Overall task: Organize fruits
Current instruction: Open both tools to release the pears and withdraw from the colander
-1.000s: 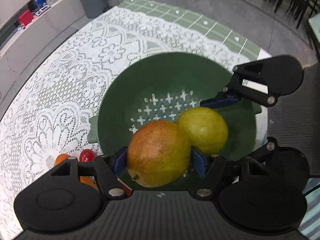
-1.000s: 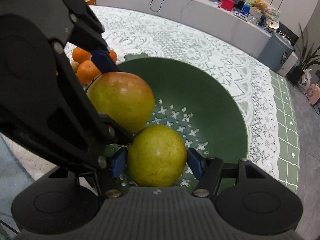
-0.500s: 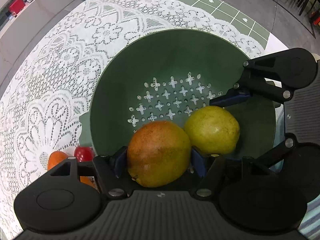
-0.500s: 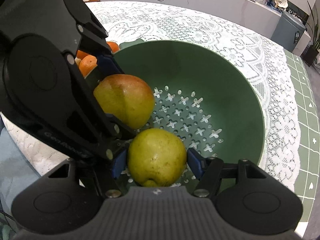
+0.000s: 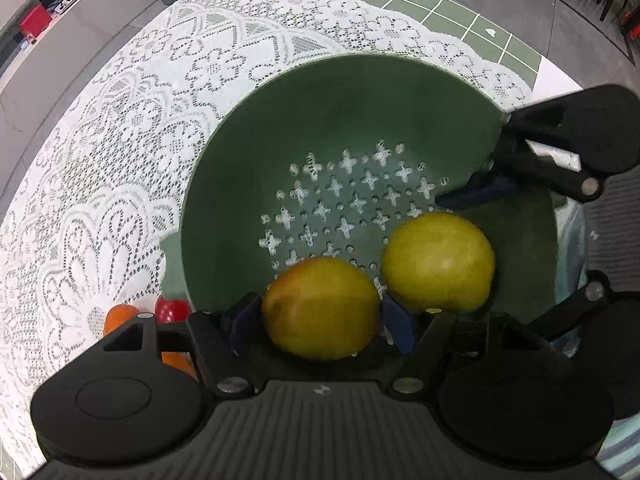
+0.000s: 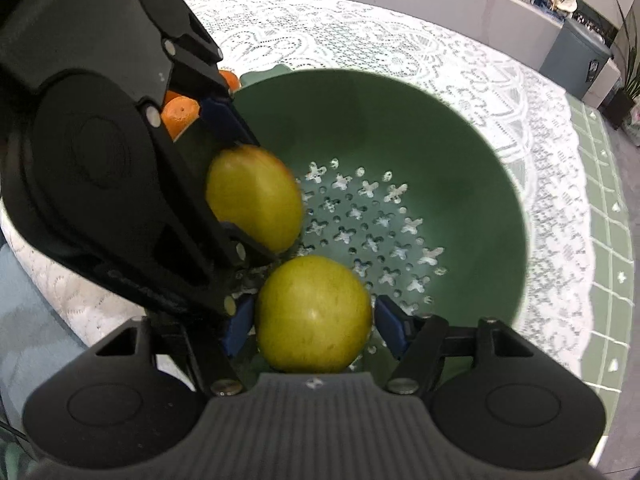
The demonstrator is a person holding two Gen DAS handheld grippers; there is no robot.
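Green colander [image 5: 248,152] sits on a white lace cloth [image 5: 120,128], w/ green grid mat [image 5: 460,12] showing past the far rim.

Left gripper [image 5: 320,320] points down into the colander near its closest wall. Jaws have just been opening; the reddish-yellow fruit [image 5: 322,308] sits between the blue pads, blurred, w/ slim gaps either side, so no firm hold seen. Right gripper [image 6: 314,320] also over the near side of the colander, jaws just been opening too; yellow-green fruit [image 6: 314,314] lies between the pads, small gaps both sides, seems loose. The 2 fruits are just beside each other inside the colander; touching or not, can't tell.

In the right wrist view, the left gripper's black body blocks most of the colander's left rim and part of the reddish fruit. Outside that rim: oranges [image 6: 180,114] and, in the left wrist view, a small red fruit [image 5: 170,308], partly hidden by gripper parts. Grey bin [image 6: 576,60] stands well beyond the colander, by a counter.
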